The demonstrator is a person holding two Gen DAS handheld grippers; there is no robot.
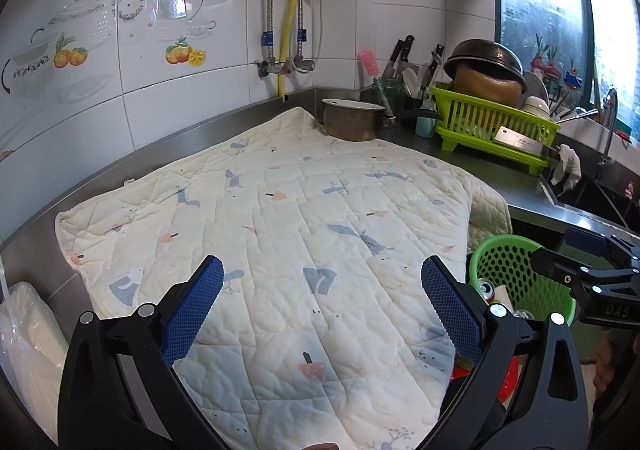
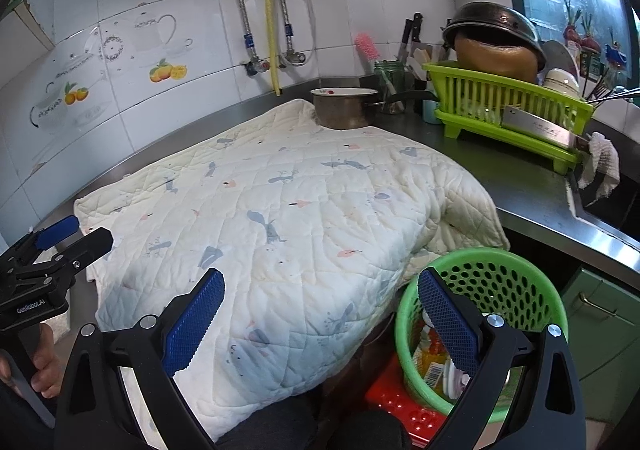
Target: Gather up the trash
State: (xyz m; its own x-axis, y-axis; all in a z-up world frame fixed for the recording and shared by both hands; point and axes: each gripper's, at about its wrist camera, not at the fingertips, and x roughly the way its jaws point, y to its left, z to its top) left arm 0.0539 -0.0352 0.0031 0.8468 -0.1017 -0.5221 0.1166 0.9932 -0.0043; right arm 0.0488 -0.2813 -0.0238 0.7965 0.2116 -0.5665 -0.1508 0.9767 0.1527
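A green perforated basket stands on a red stool below the counter's front edge. It holds trash: a drink can and crumpled wrappers. A cream quilted cloth with blue and pink prints covers the counter, and I see no loose trash on it. My left gripper hovers open over the cloth's near part with nothing between its fingers. My right gripper is open and unloaded too, its right finger over the basket's rim. Each gripper shows at the edge of the other's view.
A metal pot sits on the cloth's far corner. A lime dish rack with pans, bowls and a cleaver stands at the back right, and the sink lies beyond it. A plastic bag lies at the left. A hand holds the left gripper's handle.
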